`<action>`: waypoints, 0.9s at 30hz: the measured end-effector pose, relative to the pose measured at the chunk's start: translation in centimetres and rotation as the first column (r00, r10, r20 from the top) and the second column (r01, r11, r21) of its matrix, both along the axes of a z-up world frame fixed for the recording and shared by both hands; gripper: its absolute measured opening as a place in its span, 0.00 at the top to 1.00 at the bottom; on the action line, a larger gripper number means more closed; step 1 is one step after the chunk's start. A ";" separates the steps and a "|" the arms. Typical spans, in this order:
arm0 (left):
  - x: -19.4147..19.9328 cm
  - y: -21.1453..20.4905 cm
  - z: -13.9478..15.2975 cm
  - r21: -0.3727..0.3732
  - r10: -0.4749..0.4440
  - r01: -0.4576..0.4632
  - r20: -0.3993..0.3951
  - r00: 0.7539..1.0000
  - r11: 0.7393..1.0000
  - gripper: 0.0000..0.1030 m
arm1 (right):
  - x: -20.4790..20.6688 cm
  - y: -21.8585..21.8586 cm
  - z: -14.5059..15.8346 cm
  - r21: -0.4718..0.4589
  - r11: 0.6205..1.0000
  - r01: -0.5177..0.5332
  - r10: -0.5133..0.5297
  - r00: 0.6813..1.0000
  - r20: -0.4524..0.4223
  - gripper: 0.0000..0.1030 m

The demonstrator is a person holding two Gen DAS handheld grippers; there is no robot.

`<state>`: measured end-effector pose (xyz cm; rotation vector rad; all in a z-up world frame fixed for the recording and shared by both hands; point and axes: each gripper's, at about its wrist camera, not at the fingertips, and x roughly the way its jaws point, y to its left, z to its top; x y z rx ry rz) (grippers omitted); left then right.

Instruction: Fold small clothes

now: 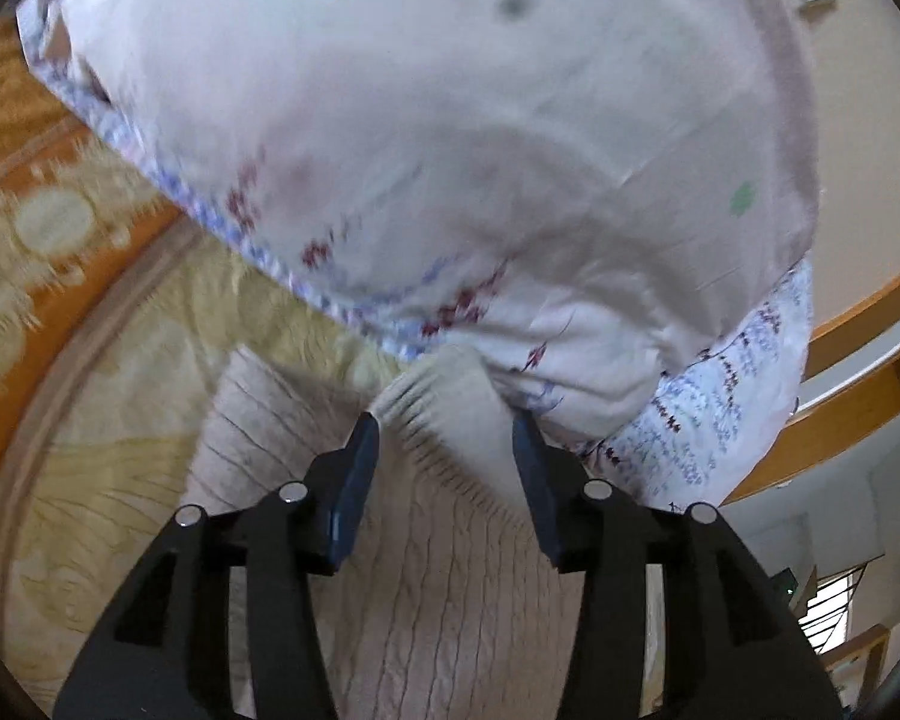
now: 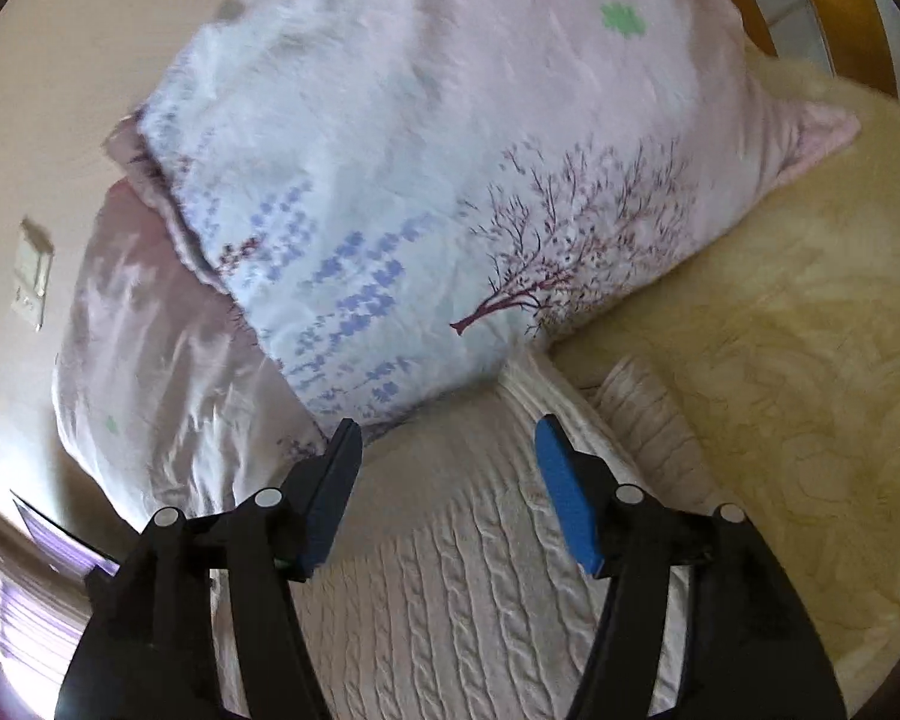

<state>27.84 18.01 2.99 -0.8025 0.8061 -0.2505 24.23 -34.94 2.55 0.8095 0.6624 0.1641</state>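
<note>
A cream cable-knit sweater [image 1: 414, 546] lies flat on the bed, its top end against the pillows. Its ribbed edge [image 1: 444, 402] rises between the jaws of my left gripper [image 1: 447, 441], which stand wide apart with the cloth loose between them. In the right wrist view the same sweater [image 2: 450, 570] spreads under my right gripper [image 2: 447, 438], which is open and empty above the knit near the sweater's upper edge.
A large pale pillow with blue and red flower print [image 1: 450, 150] fills the space just ahead; it also shows in the right wrist view [image 2: 426, 192] on a pink pillow [image 2: 162, 372]. A yellow and orange patterned bedspread [image 1: 102, 360] lies underneath. A wooden headboard [image 1: 858, 372] stands behind.
</note>
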 end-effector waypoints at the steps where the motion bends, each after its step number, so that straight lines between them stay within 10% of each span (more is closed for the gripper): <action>1: -0.5 0.5 0.5 0.017 0.001 -0.001 0.012 1.000 1.000 0.56 | -0.9 -0.2 0.4 -0.027 1.000 -0.001 0.001 1.000 0.010 0.40; 14: -9.5 0.9 1.9 0.393 -0.140 0.124 0.012 0.990 0.911 0.56 | -8.5 -1.7 -0.9 -0.255 0.963 -0.090 0.082 0.996 -0.045 0.47; 27: -9.6 -1.2 -0.8 0.471 -0.153 0.172 -0.079 0.985 0.865 0.72 | -7.7 0.1 -3.3 -0.354 0.926 -0.135 0.104 0.989 -0.106 0.79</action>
